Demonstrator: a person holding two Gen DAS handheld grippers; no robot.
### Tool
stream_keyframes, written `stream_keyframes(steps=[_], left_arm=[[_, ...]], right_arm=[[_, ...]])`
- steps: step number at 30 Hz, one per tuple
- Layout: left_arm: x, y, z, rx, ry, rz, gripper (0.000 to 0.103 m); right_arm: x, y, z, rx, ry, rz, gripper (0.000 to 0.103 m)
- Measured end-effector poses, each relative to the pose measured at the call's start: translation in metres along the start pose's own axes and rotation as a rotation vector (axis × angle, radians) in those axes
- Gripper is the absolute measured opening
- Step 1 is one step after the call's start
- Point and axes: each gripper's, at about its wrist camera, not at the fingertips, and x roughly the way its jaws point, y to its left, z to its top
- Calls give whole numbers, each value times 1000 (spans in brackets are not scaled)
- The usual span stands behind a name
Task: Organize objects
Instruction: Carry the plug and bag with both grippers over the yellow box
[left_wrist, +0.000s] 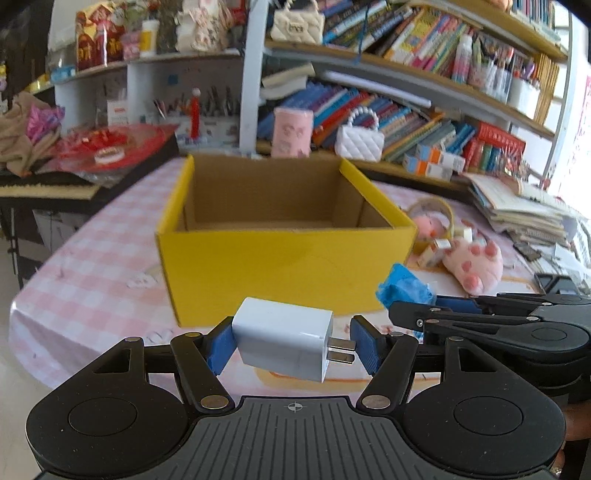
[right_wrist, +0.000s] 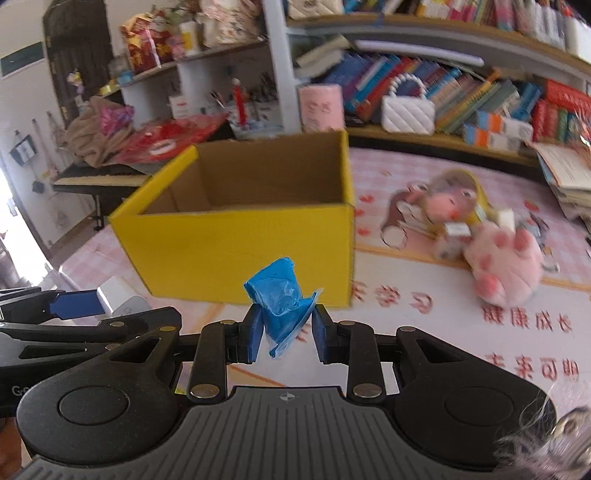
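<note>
Charger (left_wrist: 284, 341): white plug-in cube, prongs pointing to the right pad. Clamped crosswise in the left gripper (left_wrist: 291, 345), one blue pad on its flat end, the other at the prong tips; the endwise hold probably keeps the smooth sides from slipping. Held above the table, just short of the box's near wall.

Wad (right_wrist: 280, 306): crumpled blue plastic film, possibly a bag or glove. Pinched in the right gripper (right_wrist: 284, 334), jaws drawn nearly together on its lower part, upper part sticking up free. Soft and light, so a narrow pinch suffices. Also in the left view (left_wrist: 402, 290), beside the charger.

Box (left_wrist: 284, 254): yellow outside, plain cardboard inside, top open, what shows of the inside empty. Stands on the table between the grippers and the shelves; likely the destination for both items.

Table (left_wrist: 85, 273): pink checked cloth with printed characters.

Plush paw (right_wrist: 506, 266): pink, lying right of the box, touching some small cartons and a second plush toy (right_wrist: 447, 201). Not yet collected.

Purse (left_wrist: 359, 138): white quilted, on the shelf behind, with books. Background only.

Status: both grippers loaded, side by side, aimed at the box. Judged step: carry over the rim, then release. Risk: charger catching the near wall if kept low.
</note>
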Motion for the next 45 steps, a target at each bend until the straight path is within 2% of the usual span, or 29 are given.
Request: stream_keyframes(steps=[7,14,23,27,31,40,45], left_arm=[[-11,17,15,-27,-114,-12,66],[-10,17,40,17,-236,-15,66],[11,12,62,66,-295,-9,66],[26,13,68,74,-283,10,66],[48,17,72,63,-221,40,66],[80,20,70,47,-83,63,66],[87,26,71,10,-46,65,66]], right_arm=[[-5,19,18,-56,-117,18,27],[-7,24,45,-120,-237,28,26],[18,13,74,-163,-276,0,26],[35,10,76,-196,-247,-15,26],[55,10,76,-236,-212,-18,26],[98,12,78,-331,-21,21,26],[106,13,81,-361,18,30,26]])
